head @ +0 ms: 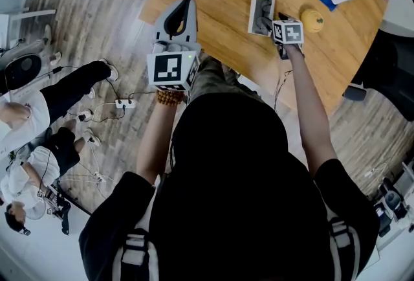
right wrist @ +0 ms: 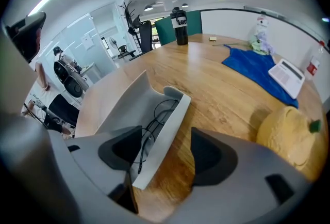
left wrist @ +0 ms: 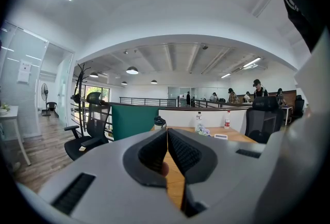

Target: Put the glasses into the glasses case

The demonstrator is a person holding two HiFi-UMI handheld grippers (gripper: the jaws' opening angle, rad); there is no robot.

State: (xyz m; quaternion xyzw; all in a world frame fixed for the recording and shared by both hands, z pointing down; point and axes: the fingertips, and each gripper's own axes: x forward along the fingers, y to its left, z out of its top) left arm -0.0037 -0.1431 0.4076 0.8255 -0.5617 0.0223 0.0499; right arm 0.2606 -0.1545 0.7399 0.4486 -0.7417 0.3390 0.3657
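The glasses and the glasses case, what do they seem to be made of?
Glasses: probably thin dark metal wire, judging by the very slim round rims. Glasses case: white, matte, stiff walls holding their shape, likely plastic or a covered hard shell; the look leaves that open.

Bright, even light; strong fisheye distortion.

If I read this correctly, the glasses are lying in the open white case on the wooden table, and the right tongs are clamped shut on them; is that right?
Not quite: the right tongs are open, standing wide apart and closed on nothing, as the right gripper view shows. The rest holds: the glasses lie in the open white case on the wooden table.
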